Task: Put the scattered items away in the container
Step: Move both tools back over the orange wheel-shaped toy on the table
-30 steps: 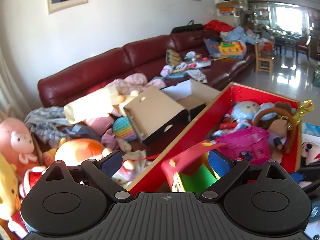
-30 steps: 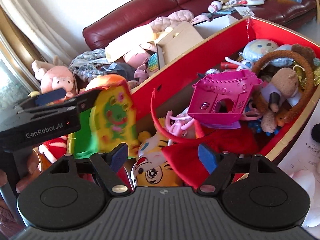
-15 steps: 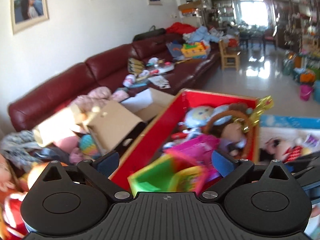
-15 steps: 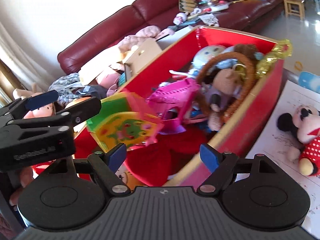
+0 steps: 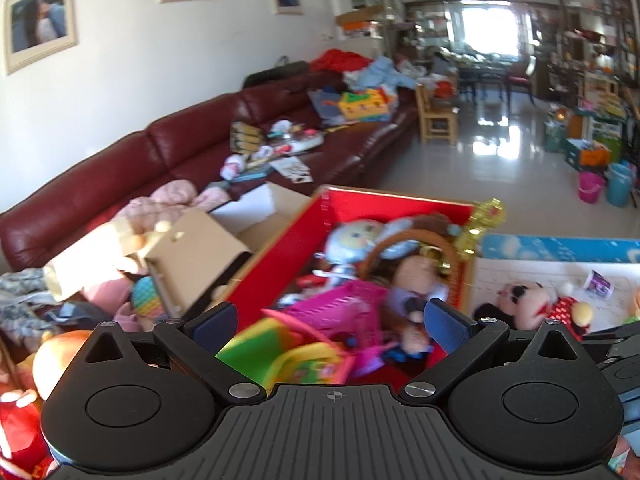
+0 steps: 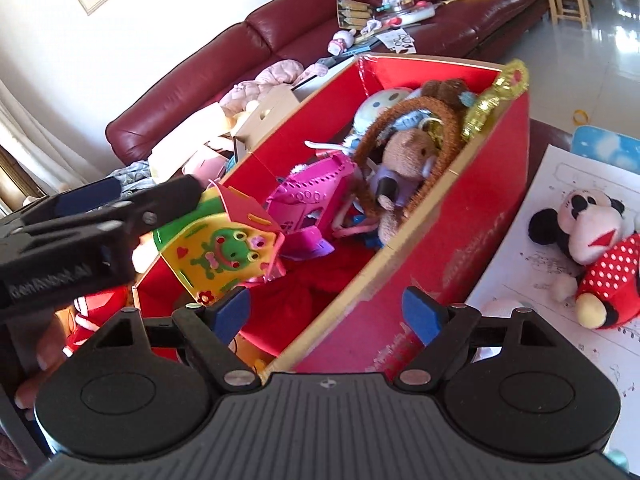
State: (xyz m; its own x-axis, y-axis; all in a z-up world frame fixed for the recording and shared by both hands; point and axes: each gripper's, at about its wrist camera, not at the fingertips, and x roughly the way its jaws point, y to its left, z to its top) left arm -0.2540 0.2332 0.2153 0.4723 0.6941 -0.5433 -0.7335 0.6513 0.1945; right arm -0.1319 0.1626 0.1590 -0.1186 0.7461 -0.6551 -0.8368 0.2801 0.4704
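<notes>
Since a second ago, the yellow-and-green foam house with a frog face [image 6: 218, 254] has been carried from beside the long red cardboard box [image 6: 452, 248] to a spot inside its near end, and both cameras have been swung towards the right. The foam house is seen lying tilted against the pink plastic toy house [image 6: 310, 204], on red cloth. The left gripper [image 5: 332, 322] is held with its jaws spread apart and nothing between them; in the right wrist view its upper finger lies just at the foam house's roof edge, and contact cannot be judged. The right gripper [image 6: 326, 312] is likewise spread wide and empty, poised over the box's near wall. A Minnie Mouse plush in a red dotted dress [image 6: 588, 240] is left lying on white paper outside the box, to its right.
</notes>
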